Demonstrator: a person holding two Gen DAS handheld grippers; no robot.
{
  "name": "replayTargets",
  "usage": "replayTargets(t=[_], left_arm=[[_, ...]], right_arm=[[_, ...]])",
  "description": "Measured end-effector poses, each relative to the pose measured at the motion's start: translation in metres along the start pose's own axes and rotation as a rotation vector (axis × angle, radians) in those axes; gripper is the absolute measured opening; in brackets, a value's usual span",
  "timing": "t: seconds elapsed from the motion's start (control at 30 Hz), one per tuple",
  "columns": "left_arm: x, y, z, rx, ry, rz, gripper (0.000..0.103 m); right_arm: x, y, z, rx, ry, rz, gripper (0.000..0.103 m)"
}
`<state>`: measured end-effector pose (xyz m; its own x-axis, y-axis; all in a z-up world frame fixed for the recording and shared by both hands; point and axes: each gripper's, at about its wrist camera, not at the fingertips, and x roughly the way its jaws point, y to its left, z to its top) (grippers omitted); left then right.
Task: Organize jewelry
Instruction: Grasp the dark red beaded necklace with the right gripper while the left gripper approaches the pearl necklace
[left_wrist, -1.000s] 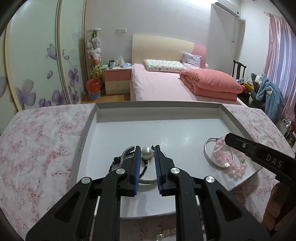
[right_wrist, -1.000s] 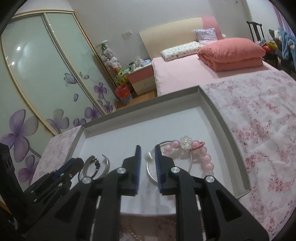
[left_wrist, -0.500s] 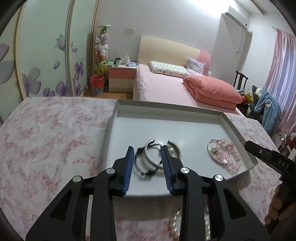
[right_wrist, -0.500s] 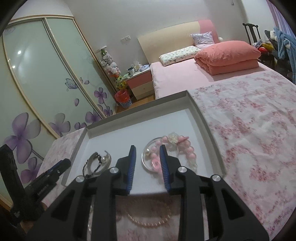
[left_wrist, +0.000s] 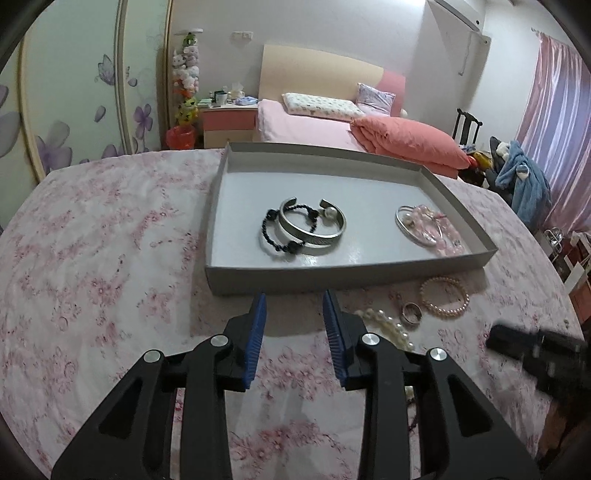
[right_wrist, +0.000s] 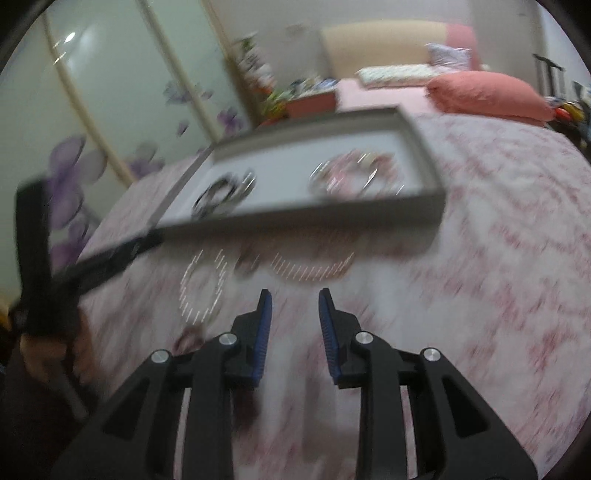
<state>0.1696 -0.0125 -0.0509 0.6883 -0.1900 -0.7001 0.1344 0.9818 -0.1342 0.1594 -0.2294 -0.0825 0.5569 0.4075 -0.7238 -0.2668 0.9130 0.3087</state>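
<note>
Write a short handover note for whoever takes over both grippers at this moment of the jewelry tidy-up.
Left gripper: open, empty, over the floral cloth in front of the tray.
Right gripper: open, empty, also short of the tray; its view is blurred.
Done: silver cuff and black bead bracelet lie together in the tray's left part; pink bead bracelet with a silver bangle in its right part.
Left: pearl bracelet, ring and white pearl strand lie on the cloth and need moving into the tray.

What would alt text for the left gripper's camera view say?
An open, empty left gripper hovers over a pink floral cloth, just short of a grey tray holding a silver cuff, black beaded bracelet and pink bracelet. Pearl bracelets and a ring lie outside it.
</note>
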Motion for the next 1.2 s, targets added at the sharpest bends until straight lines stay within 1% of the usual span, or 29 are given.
replayTargets(t=[0.03,0.13,0.3,0.37,0.4,0.43,0.47,0.5,0.53,0.57,0.67,0.77,0.8,0.9,0.93,0.97,1.03,1.13,1.2], left_arm=[[0.000,-0.001,-0.001,0.000,0.003,-0.002,0.033],[0.000,-0.001,-0.003,-0.006,0.009,-0.004,0.034],[0.000,-0.001,-0.005,-0.015,0.018,0.007,0.035],[0.001,-0.001,-0.006,-0.013,0.024,0.007,0.035],[0.002,-0.003,-0.006,-0.010,0.028,0.005,0.035],[0.003,-0.004,-0.006,-0.007,0.031,0.004,0.035],[0.003,-0.005,-0.007,-0.002,0.035,0.001,0.035],[0.005,-0.008,-0.008,0.004,0.042,-0.003,0.035],[0.006,-0.010,-0.008,0.008,0.049,-0.009,0.035],[0.007,-0.012,-0.009,0.014,0.056,-0.015,0.035],[0.011,-0.020,-0.013,0.040,0.081,-0.030,0.035],[0.016,-0.029,-0.016,0.074,0.107,-0.028,0.035],[0.018,-0.031,-0.017,0.083,0.112,-0.022,0.035],[0.023,-0.039,-0.020,0.121,0.132,0.009,0.035],[0.023,-0.041,-0.021,0.146,0.133,0.028,0.032],[0.024,-0.044,-0.021,0.170,0.132,0.053,0.026],[0.023,-0.044,-0.022,0.191,0.130,0.076,0.019],[0.022,-0.034,-0.022,0.187,0.132,0.124,0.014],[0.021,-0.022,-0.021,0.175,0.131,0.157,0.014]], right_arm=[[0.000,0.005,-0.005,-0.017,0.013,0.008,0.034],[-0.001,0.019,-0.015,-0.076,0.032,0.013,0.044],[0.004,0.041,-0.023,-0.171,0.055,-0.004,0.048],[0.008,0.048,-0.028,-0.219,0.061,-0.029,0.048],[0.008,0.054,-0.030,-0.263,0.054,-0.059,0.048],[0.008,0.057,-0.031,-0.277,0.054,-0.073,0.042],[0.007,0.058,-0.033,-0.283,0.051,-0.085,0.033],[0.006,0.057,-0.033,-0.283,0.050,-0.091,0.013],[0.006,0.053,-0.031,-0.269,0.049,-0.099,0.009],[0.005,0.049,-0.030,-0.248,0.045,-0.105,0.009],[0.001,0.025,-0.023,-0.157,0.023,-0.164,0.009],[-0.001,0.003,-0.014,-0.058,0.003,-0.218,0.009],[-0.002,-0.003,-0.012,-0.029,-0.003,-0.227,0.009],[-0.001,-0.010,-0.008,0.003,-0.005,-0.225,0.009],[0.000,-0.012,-0.008,0.004,-0.005,-0.226,0.009],[0.000,-0.012,-0.007,0.004,-0.005,-0.228,0.009],[0.001,-0.013,-0.006,0.008,-0.007,-0.231,0.009],[0.001,-0.015,-0.002,0.021,-0.016,-0.241,0.009],[-0.001,-0.019,0.002,0.029,-0.023,-0.250,0.009]])
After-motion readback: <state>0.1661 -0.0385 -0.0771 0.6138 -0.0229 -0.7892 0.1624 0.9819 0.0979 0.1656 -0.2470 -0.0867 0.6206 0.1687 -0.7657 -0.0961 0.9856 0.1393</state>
